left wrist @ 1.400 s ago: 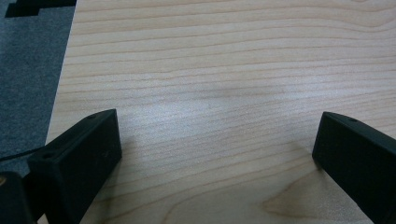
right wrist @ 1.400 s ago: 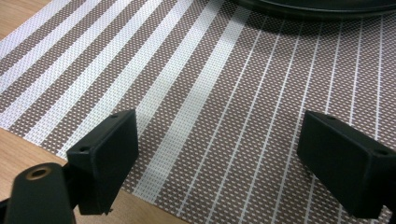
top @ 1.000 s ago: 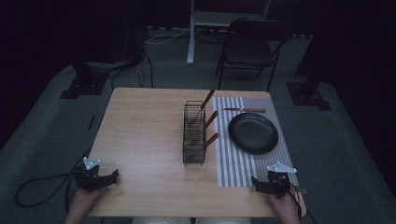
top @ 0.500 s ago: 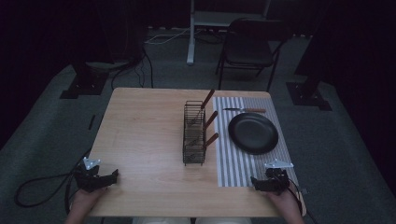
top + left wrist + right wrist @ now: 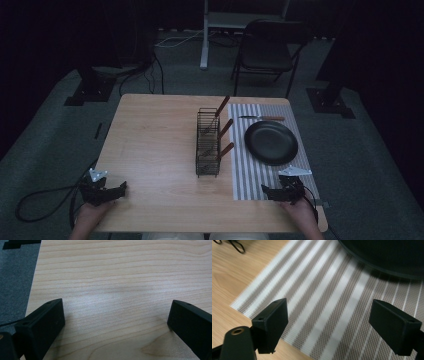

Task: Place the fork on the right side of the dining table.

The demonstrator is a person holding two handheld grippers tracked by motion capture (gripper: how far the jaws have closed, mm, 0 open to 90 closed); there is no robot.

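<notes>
**Dark room, wooden table: both grippers at the near edge, nothing picked up**

Dim light falls on a pale wooden table [image 5: 160,145] ringed by dark floor. Nearest, at 7 o'clock, the left gripper [image 5: 119,190] rests at the table's corner, jaws spread wide over bare wood with nothing between them. At 5 o'clock the right gripper [image 5: 268,192] hovers over the near end of the striped placemat [image 5: 250,175]; its jaws have just been closing a little yet stand wide, empty, with only the mat's weave showing between them. Just beyond it, toward 2 o'clock, lies the black plate [image 5: 271,142] on the mat. Left of the plate, at the table's centre, stands the wire cutlery rack [image 5: 208,150] with three wooden-handled utensils [image 5: 225,129] leaning out of it. Farthest, at 1 o'clock, a knife [image 5: 261,118] lies across the mat beyond the plate.

By my reading this is the opening reach. The right gripper seems bound for the plate, so the next move calls for travelling forward and lining the jaws up with the rim.
</notes>
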